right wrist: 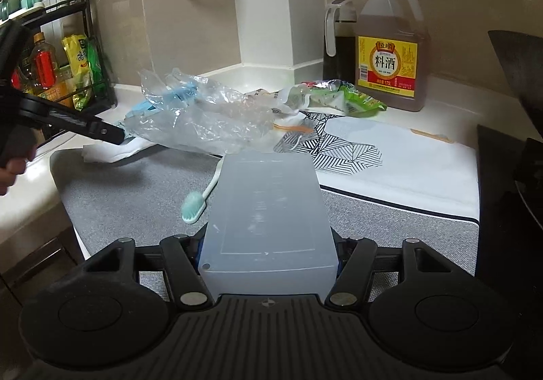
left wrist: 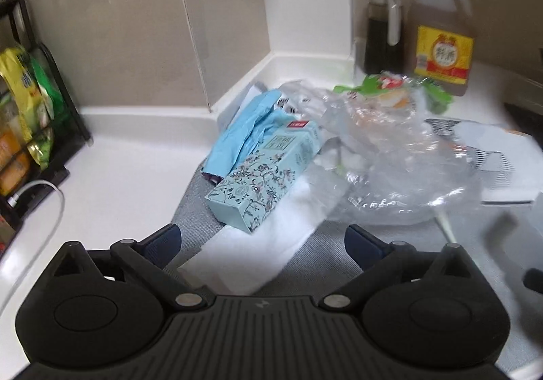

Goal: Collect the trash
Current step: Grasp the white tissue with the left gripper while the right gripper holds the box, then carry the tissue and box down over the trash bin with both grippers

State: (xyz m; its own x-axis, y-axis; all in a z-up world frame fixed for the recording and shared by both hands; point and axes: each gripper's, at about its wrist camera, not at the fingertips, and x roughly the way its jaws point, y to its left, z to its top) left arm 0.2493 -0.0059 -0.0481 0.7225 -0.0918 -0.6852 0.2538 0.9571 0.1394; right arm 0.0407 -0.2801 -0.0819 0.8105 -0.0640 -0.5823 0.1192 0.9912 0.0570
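A pile of trash lies on the grey mat. It includes a teal floral carton, a crumpled light-blue wrapper, a clear plastic bag, a white tissue and a green snack wrapper. My left gripper stands wide open just before the carton, over the tissue, holding nothing. My right gripper is shut on a translucent plastic box, which hides its fingertips. In the right wrist view, a mint toothbrush lies left of the box, with the clear bag behind it.
A cooking-wine jug and a dark sauce dispenser stand at the back wall. A black spice rack fills the left corner, with a white cable beside it. A black stove borders the right. A person's hand holds the left gripper.
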